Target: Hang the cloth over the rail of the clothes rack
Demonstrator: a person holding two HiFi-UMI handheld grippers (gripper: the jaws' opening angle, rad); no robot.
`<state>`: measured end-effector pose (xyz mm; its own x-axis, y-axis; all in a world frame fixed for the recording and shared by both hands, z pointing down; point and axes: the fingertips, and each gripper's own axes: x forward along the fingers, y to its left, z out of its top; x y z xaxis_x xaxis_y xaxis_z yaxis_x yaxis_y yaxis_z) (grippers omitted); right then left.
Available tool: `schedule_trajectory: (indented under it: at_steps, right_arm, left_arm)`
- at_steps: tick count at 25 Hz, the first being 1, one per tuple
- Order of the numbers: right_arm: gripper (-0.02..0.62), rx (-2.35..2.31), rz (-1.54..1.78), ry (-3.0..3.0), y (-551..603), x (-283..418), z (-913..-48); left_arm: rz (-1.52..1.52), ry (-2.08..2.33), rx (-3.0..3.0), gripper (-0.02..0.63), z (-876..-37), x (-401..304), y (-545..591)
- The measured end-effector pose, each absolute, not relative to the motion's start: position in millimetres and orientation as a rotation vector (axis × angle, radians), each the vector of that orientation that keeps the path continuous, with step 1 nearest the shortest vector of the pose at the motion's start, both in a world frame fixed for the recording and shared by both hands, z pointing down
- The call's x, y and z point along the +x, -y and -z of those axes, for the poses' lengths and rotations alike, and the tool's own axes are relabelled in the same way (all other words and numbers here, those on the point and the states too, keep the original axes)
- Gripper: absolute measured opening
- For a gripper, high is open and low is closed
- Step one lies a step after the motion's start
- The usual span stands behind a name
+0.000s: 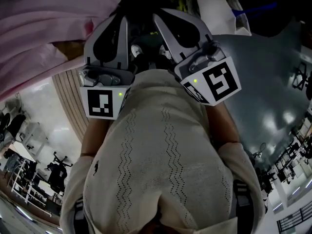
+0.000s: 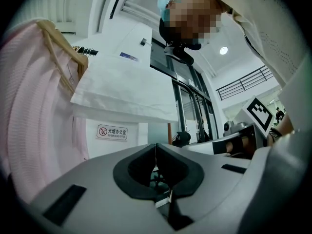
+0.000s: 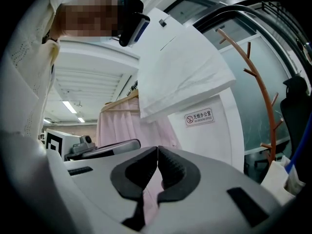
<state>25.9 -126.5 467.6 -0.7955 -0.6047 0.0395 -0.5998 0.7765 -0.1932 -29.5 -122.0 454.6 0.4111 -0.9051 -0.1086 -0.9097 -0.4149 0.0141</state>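
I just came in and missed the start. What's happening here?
A person holds two grippers close to the chest, pointing up. The left gripper and right gripper are both shut and empty. A white cloth hangs draped overhead beside a pink garment on a hanger; neither gripper touches it.

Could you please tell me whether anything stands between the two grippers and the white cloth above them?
Nothing visible does. The left gripper and the right gripper are both shut and empty, with open air up to the white cloth. The pink garment hangs beside it, not across the way.
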Motion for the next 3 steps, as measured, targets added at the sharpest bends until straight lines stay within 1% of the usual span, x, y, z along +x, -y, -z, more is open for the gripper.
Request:
schedule_trajectory:
  at_steps: [3]
  right_arm:
    - [0.018, -0.988, 0.316, -2.943, 124.8, 25.9, -468.6]
  left_arm:
    - [-0.117, -1.657, -2.604, 0.014, -458.1, -29.4, 119.5]
